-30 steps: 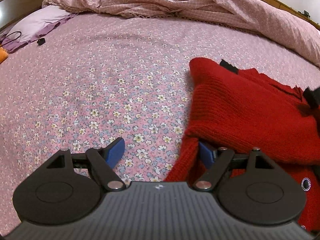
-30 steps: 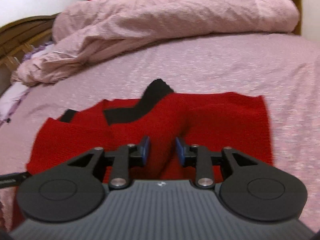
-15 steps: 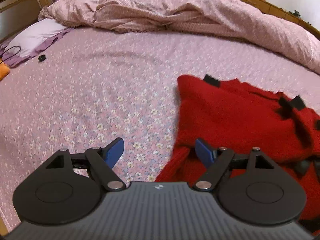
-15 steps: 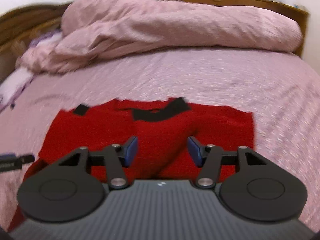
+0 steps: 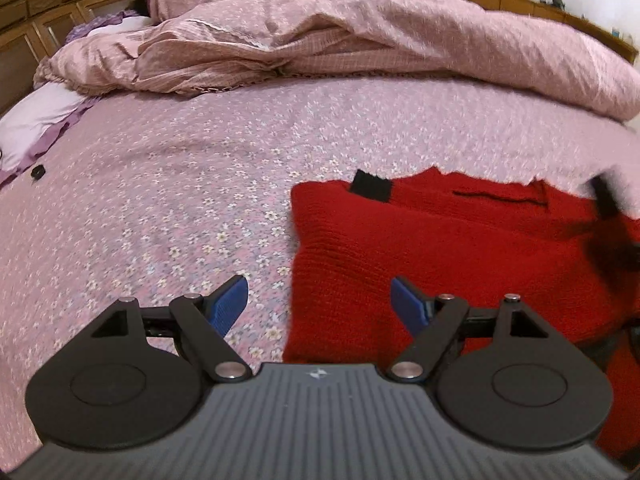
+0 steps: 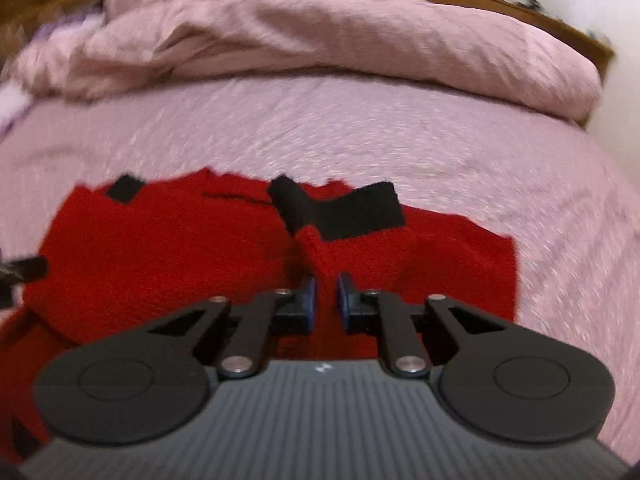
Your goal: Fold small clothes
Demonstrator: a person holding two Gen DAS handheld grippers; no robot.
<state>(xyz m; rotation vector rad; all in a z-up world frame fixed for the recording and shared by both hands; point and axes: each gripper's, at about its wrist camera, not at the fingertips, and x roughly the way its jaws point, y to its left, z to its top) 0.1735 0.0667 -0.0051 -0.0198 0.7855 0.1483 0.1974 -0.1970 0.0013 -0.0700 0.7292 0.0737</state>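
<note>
Dim, warm indoor light without hard shadows; strong fisheye bending at the edges of both views; right wrist view motion-blurred throughout, left wrist view sharper, smeared only at its right edge.

Both wrist cameras look down-forward over the bed (image 5: 200,168), close. Left view sits left of the red sweater (image 5: 460,248); right view centres it (image 6: 168,256). Shared: sweater, quilt (image 5: 360,36).

Right tool (image 6: 324,294), jaws just closed, pinches a ridge of red sweater (image 6: 160,264) on the bed (image 6: 440,148)
</note>
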